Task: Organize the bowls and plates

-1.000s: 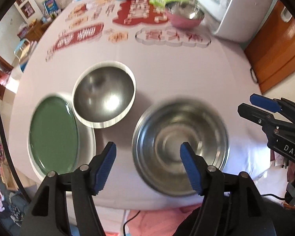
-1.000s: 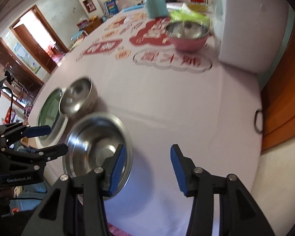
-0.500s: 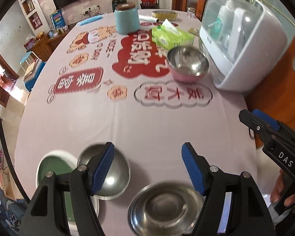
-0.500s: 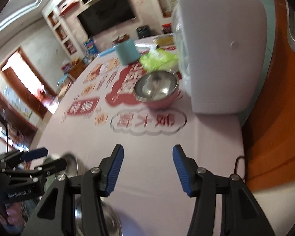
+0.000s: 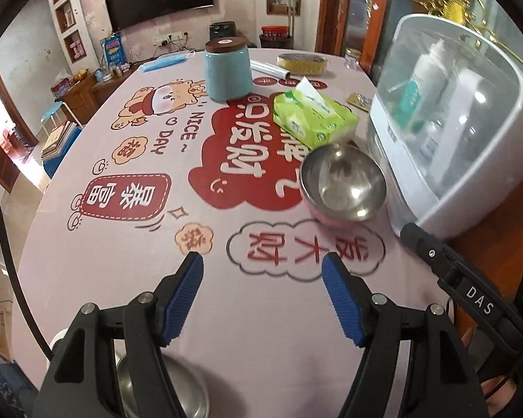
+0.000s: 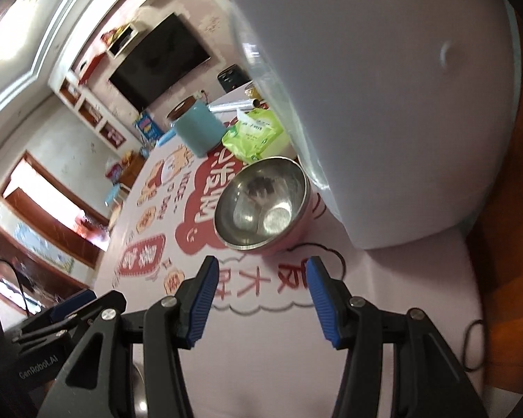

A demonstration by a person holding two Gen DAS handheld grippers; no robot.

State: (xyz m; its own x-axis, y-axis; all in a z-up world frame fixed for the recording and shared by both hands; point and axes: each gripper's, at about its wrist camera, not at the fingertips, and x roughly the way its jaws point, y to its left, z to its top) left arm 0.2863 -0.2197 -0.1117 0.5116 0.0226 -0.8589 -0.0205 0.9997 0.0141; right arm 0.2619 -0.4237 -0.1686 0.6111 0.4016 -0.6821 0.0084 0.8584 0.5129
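A pink bowl with a steel inside [image 5: 343, 184] stands on the patterned tablecloth beside the white cabinet; it also shows in the right wrist view [image 6: 261, 205]. My left gripper [image 5: 263, 292] is open and empty, well short of it. My right gripper [image 6: 259, 291] is open and empty, just in front of the pink bowl. A steel bowl [image 5: 164, 388] shows partly under my left gripper at the near table edge; its edge also shows in the right wrist view [image 6: 137, 388].
A white domed cabinet [image 5: 453, 132] stands right of the pink bowl. A green tissue pack [image 5: 313, 118], a teal jar [image 5: 228, 69] and a flat tin [image 5: 301, 63] stand behind it. The tablecloth [image 5: 122, 261] covers the table.
Both grippers have tilted up and moved forward from the near steel bowls and green plate toward the pink bowl. The right gripper is now close to it. Both stayed open.
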